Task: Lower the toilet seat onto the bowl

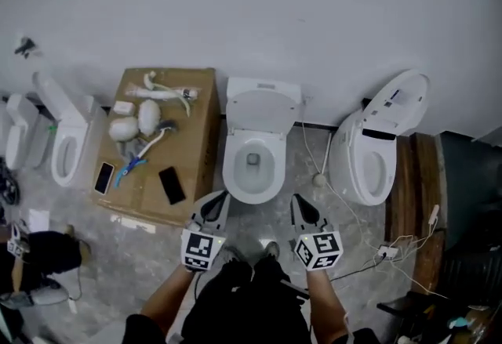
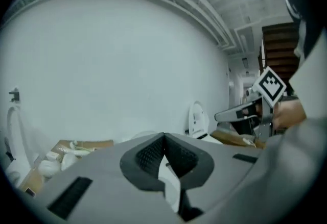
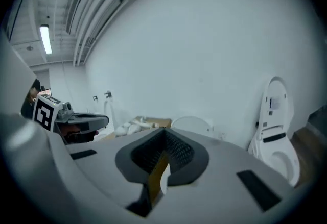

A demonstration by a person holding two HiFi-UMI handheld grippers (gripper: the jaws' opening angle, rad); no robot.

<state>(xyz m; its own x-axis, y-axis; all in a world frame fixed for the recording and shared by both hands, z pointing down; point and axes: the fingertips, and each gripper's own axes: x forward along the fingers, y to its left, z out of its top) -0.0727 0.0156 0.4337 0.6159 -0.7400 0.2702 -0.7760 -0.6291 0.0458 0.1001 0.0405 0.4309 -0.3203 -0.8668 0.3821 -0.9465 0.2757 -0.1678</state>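
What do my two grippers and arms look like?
The left gripper and right gripper are grey wedges tapering to a point, with dark ribbed pads. Each carries a cube of black-and-white square markers. The forearms are bare; the clothing is dark.

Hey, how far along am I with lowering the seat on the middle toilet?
Done: nothing yet; the seat stands raised against the tank, above the bowl. In hand: nothing; the left claw and right claw are shut, empty, short of the bowl. Left: reach and tip the seat down.
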